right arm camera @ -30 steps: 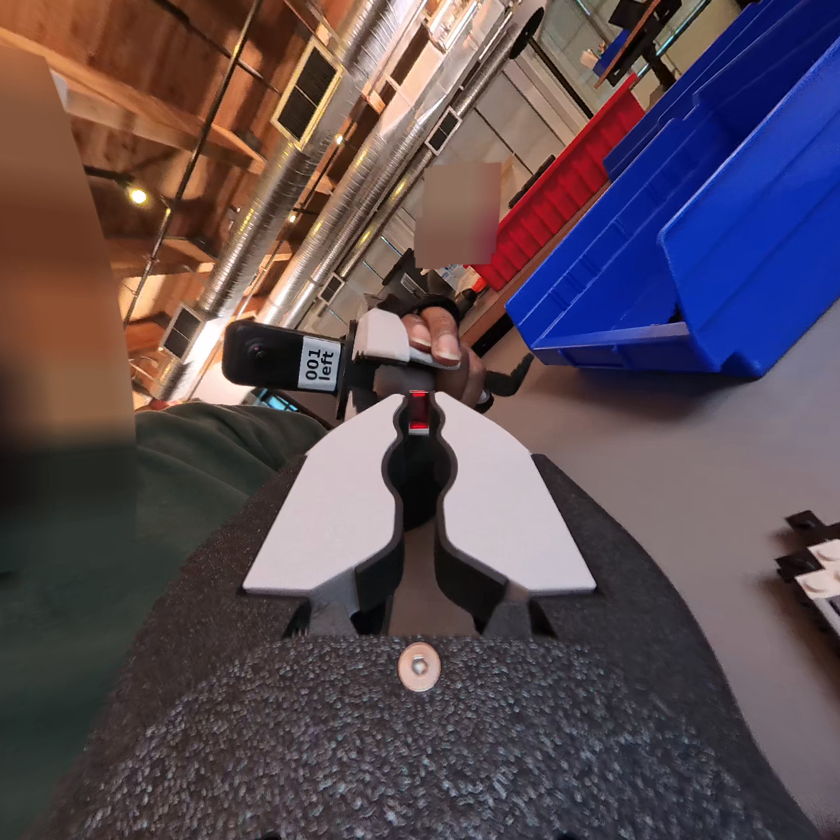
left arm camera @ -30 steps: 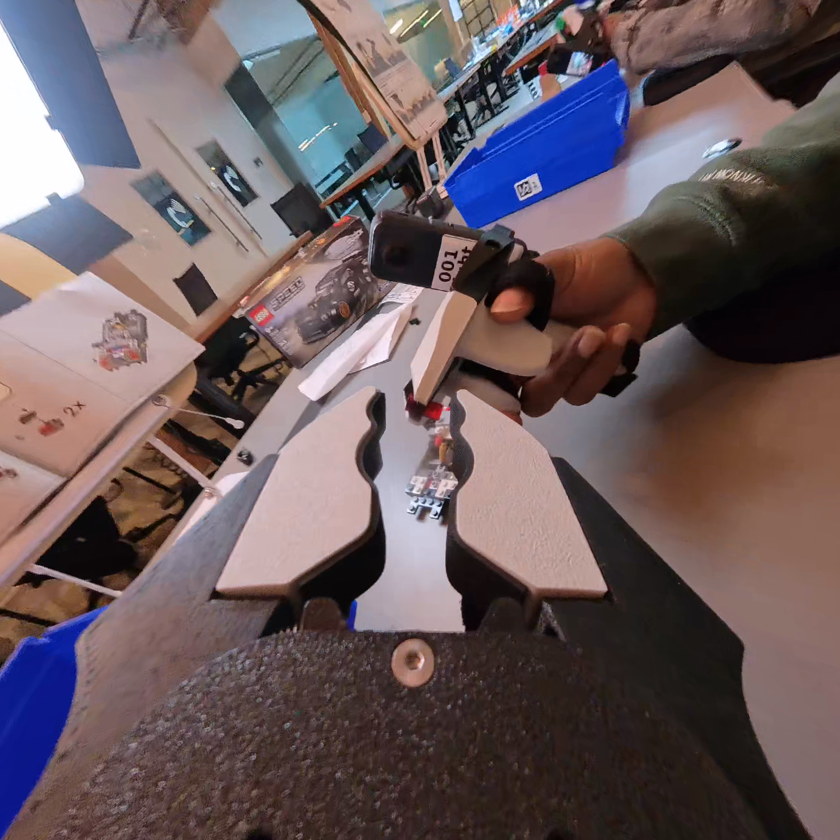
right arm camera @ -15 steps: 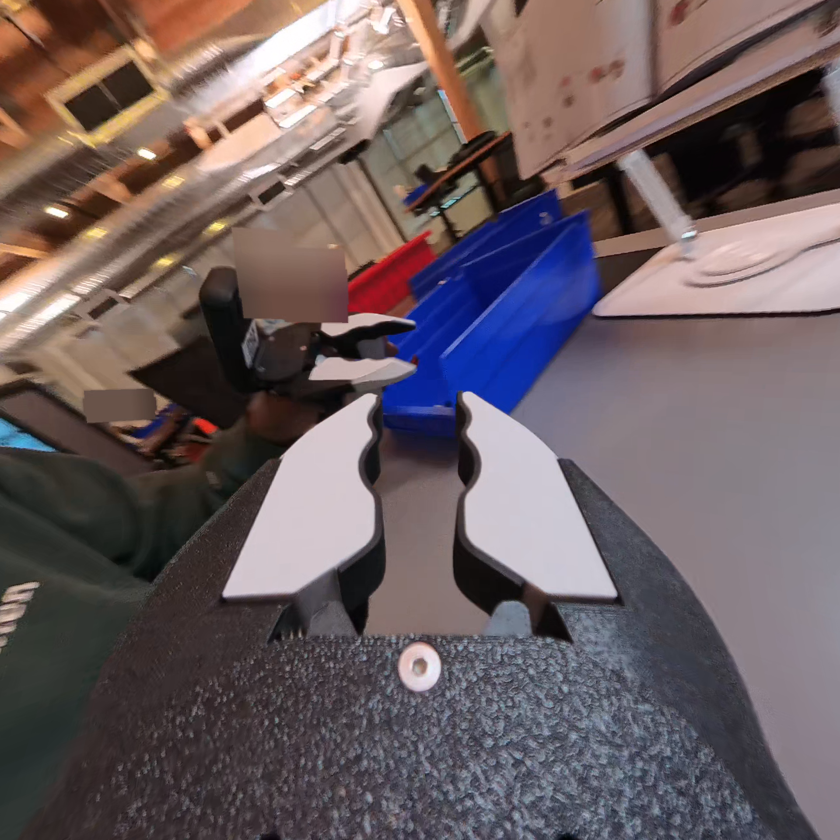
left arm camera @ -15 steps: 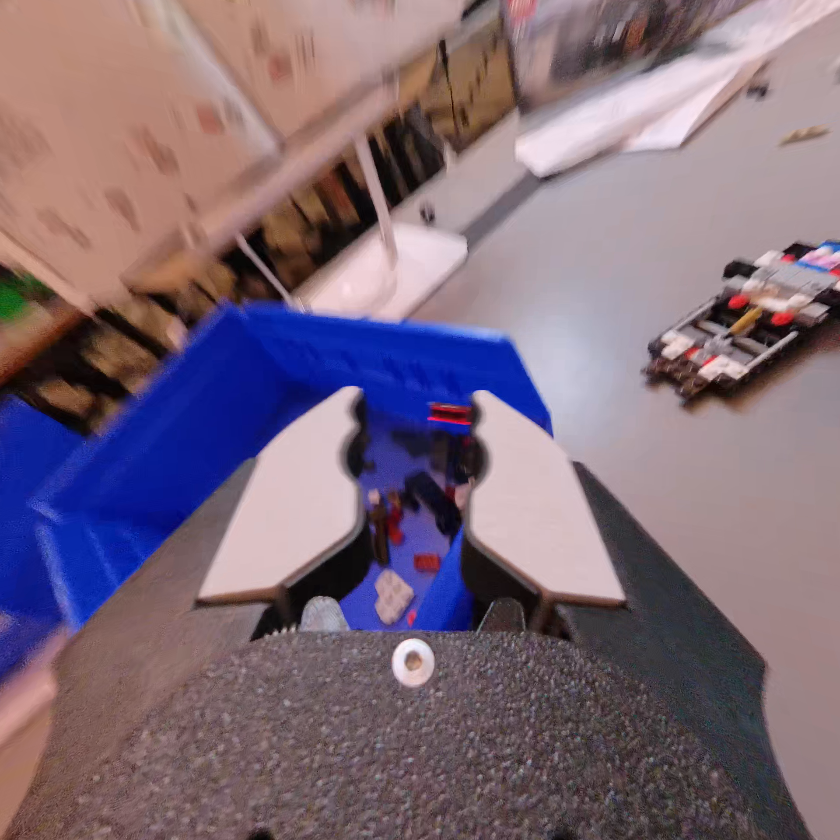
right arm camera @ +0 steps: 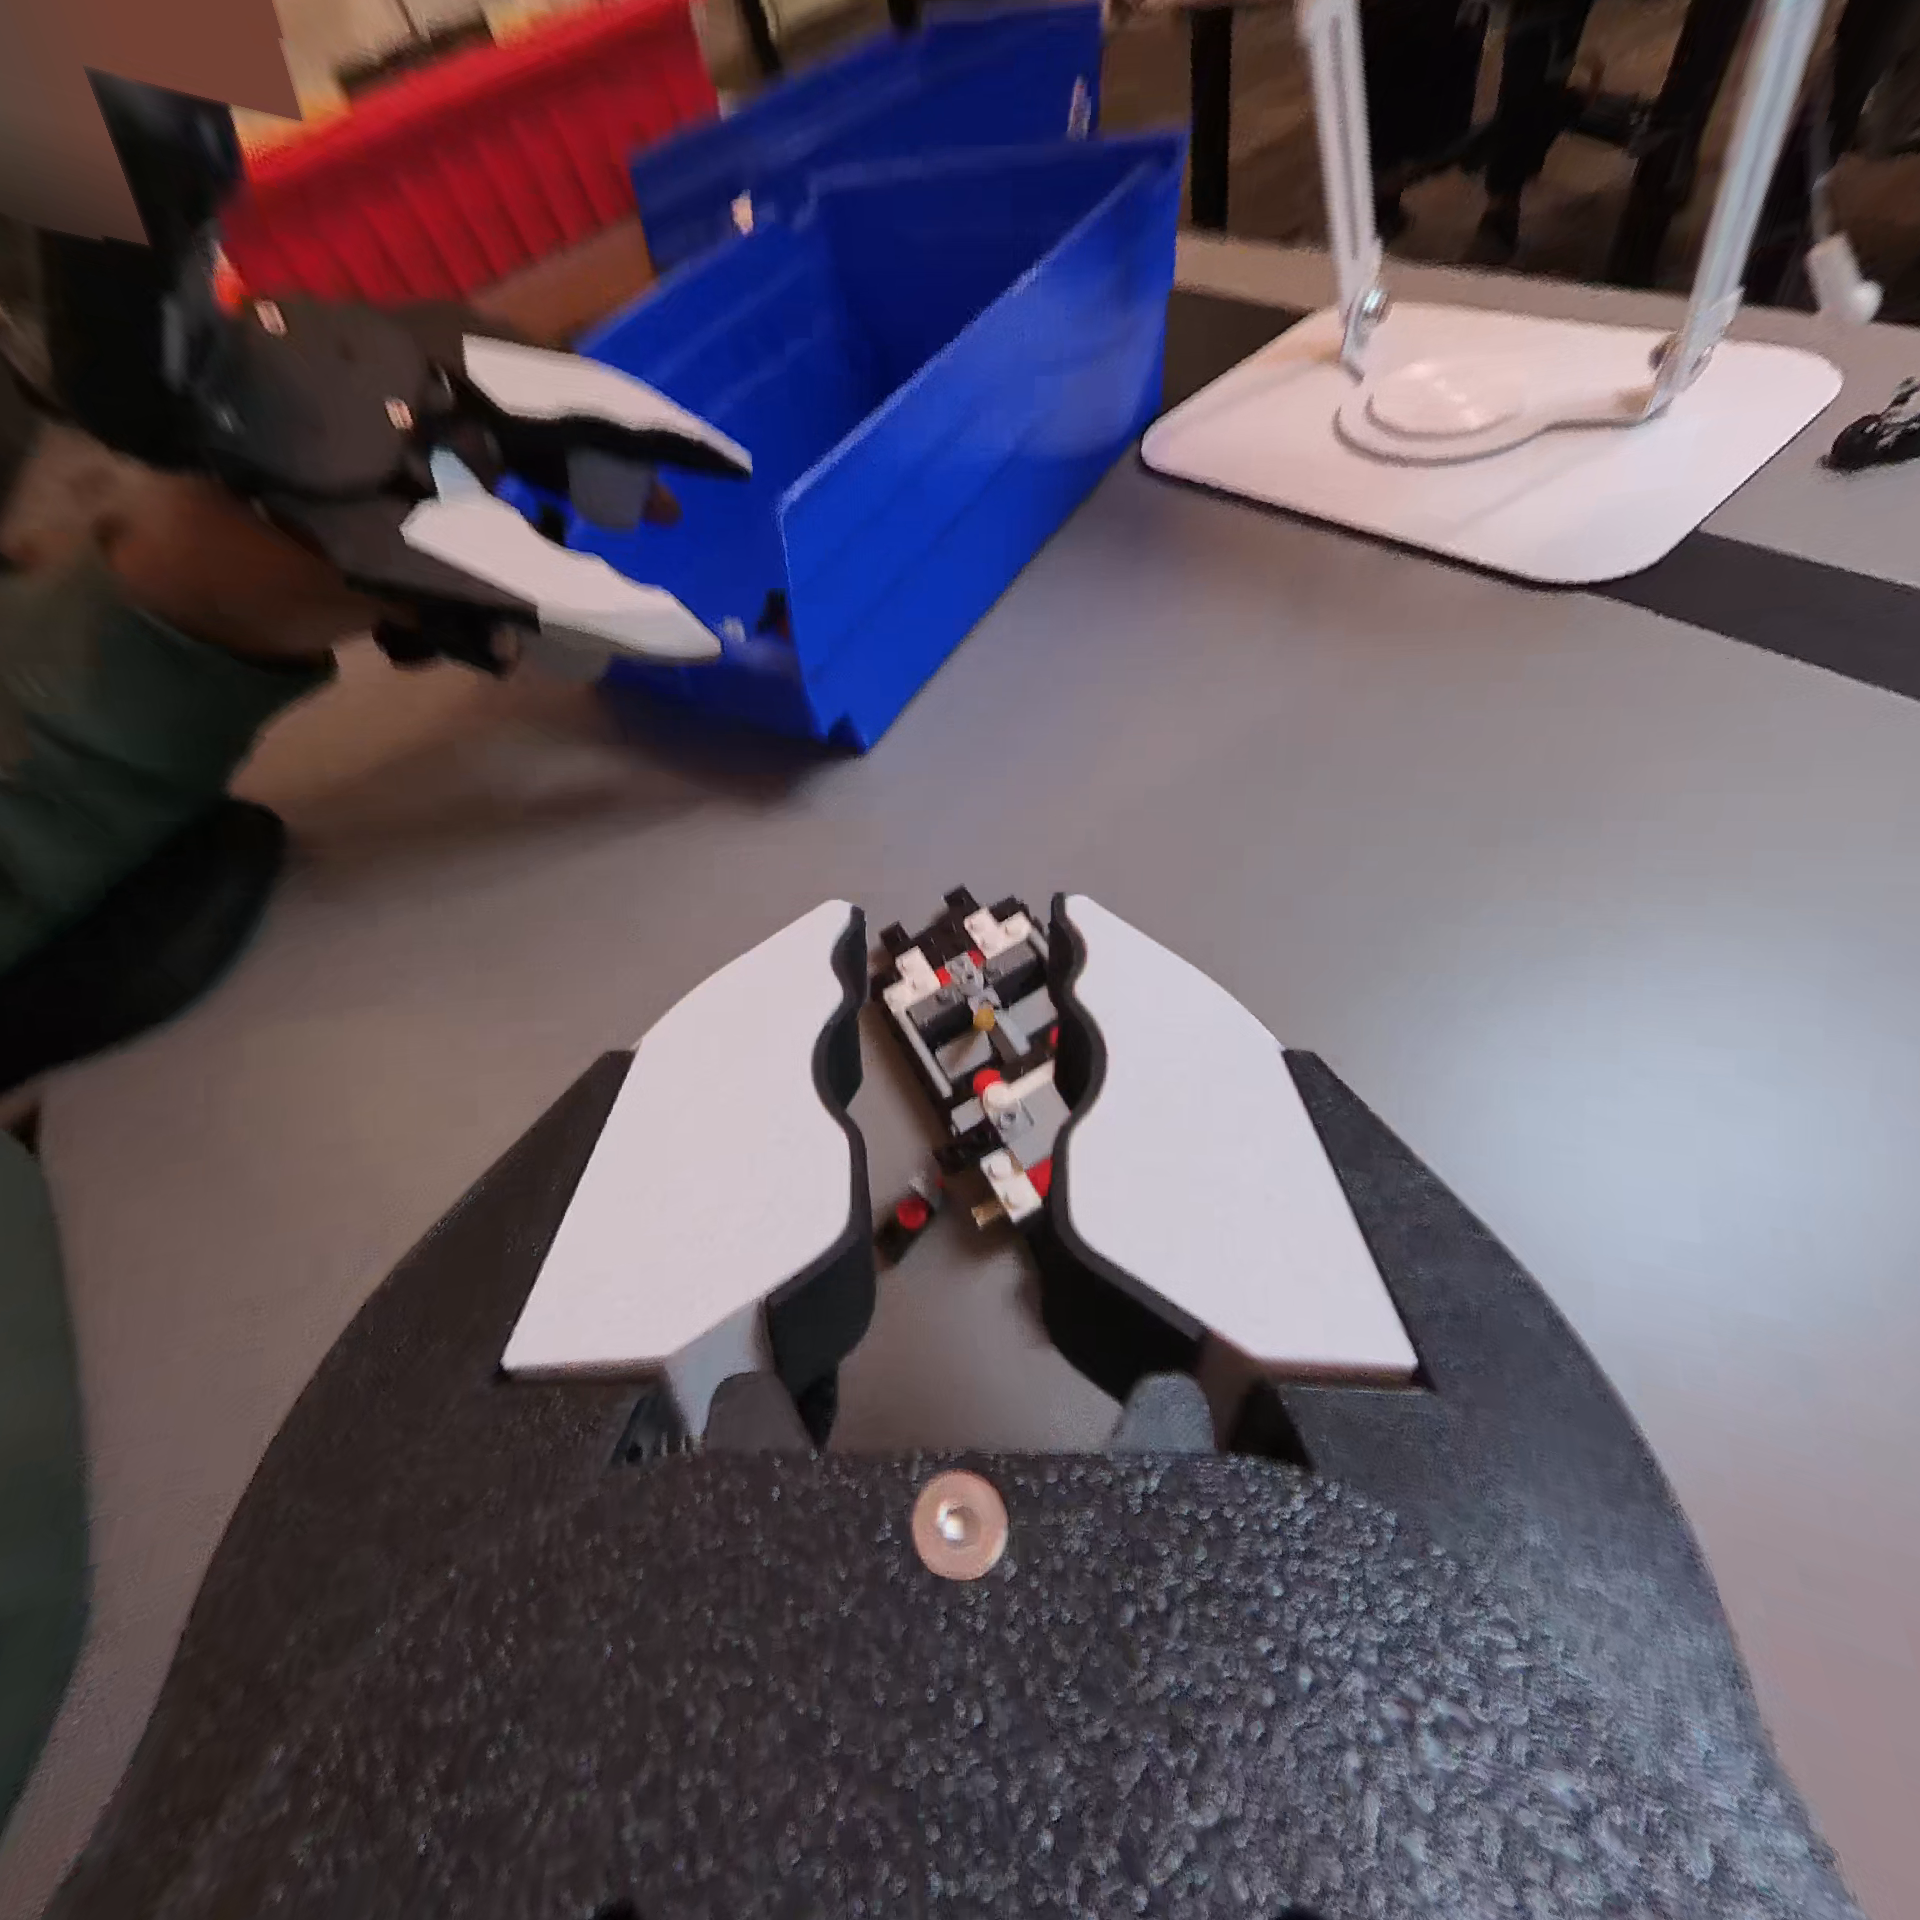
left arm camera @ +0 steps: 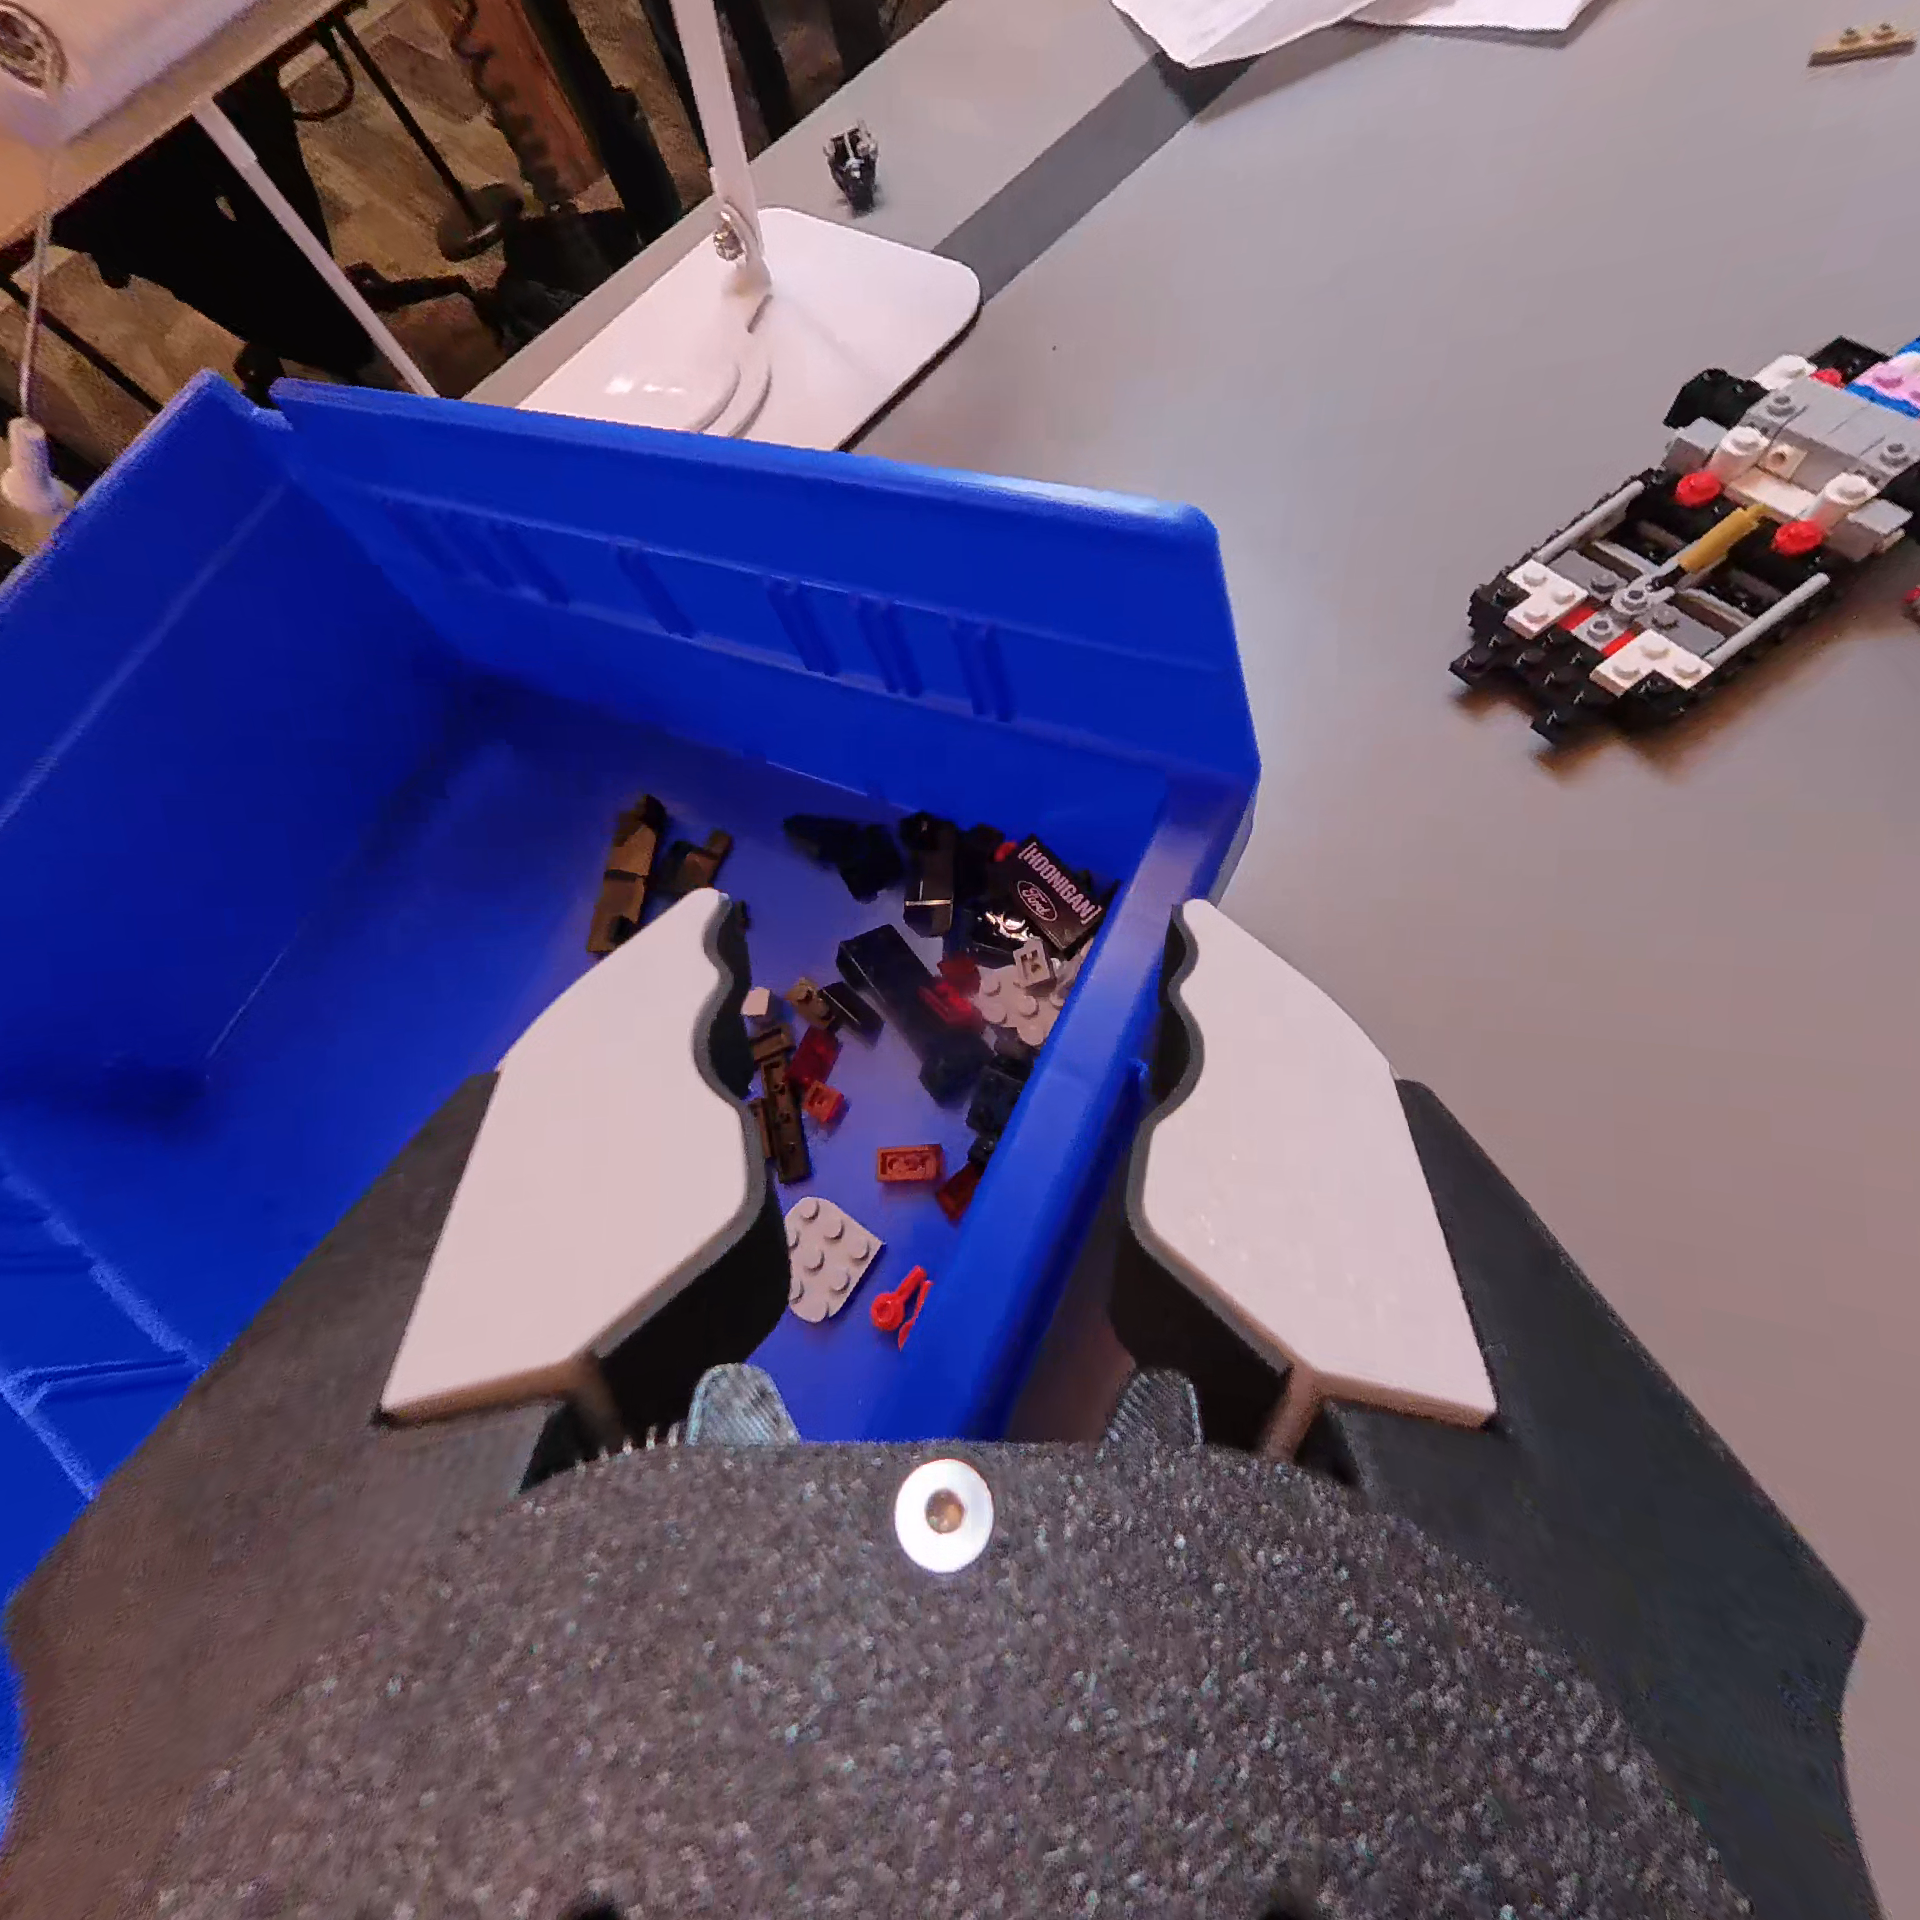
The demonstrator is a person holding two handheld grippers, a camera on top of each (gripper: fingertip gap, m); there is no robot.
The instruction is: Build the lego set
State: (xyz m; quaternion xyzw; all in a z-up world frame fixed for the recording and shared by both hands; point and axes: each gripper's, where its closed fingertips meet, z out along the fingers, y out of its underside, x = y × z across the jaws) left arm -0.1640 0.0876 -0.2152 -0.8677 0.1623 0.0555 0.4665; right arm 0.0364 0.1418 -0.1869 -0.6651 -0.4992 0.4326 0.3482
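Observation:
My left gripper (left arm camera: pixel 951 909) is wide open and empty over a blue bin (left arm camera: pixel 727 488). Its fingers straddle the bin's right wall. Loose black, red, grey and tan bricks (left arm camera: pixel 935 997) lie on the bin floor below it. A partly built black, grey and white brick car (left arm camera: pixel 1683 582) lies on the grey table to the right. My right gripper (right arm camera: pixel 954 912) is open above that car (right arm camera: pixel 971 1029), which shows between its fingers with a gap at the left pad. The left gripper (right arm camera: pixel 727 551) also shows in the right wrist view at the bin (right arm camera: pixel 935 416).
A white lamp base (left arm camera: pixel 769 332) stands behind the bin, also in the right wrist view (right arm camera: pixel 1507 436). A small red and black piece (right arm camera: pixel 906 1221) lies beside the car. A second blue bin (right arm camera: pixel 862 104) and a red bin (right arm camera: pixel 468 197) stand farther back. Papers (left arm camera: pixel 1299 21) lie at the far edge.
The right gripper let go of the small red piece it held, then swung down over the car. The left gripper swung over the bin with a red piece at its tips, then opened wide; now empty.

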